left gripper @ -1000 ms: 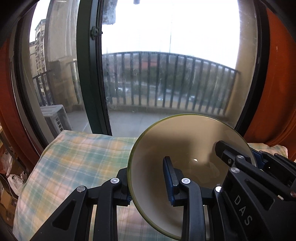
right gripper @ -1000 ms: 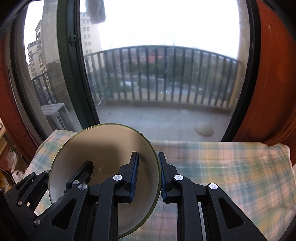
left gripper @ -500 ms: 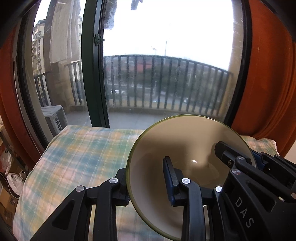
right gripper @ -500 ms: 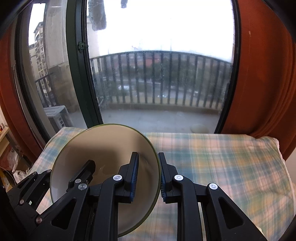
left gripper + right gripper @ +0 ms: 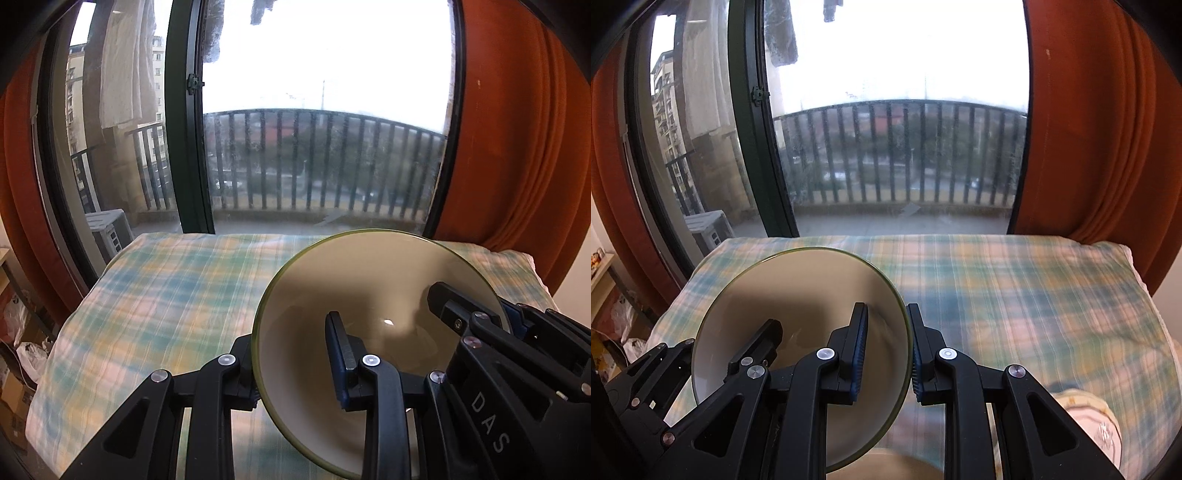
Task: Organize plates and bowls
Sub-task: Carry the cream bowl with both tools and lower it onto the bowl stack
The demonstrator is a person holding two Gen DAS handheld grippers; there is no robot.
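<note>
Cream bowl [image 5: 376, 295] with an olive rim hangs tipped on edge above the plaid bed [image 5: 166, 295], pinched on opposite rim sides by my left hand-held gripper [image 5: 295, 369] and my right hand-held gripper [image 5: 884, 354] (one finger inside, one outside, each). Its open mouth faces me; both arms sit equally near. Compared with a second ago, more bed shows beneath, the window farther off.

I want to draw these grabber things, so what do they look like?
Both are black plastic. The left gripper and right gripper each have two long angular fingers with triangle-shaped holes, round silver screws at the joints and ribbed blue pads on the inner faces. White letters "DAS" mark the right one's body. No cables or sleeves show.
</note>
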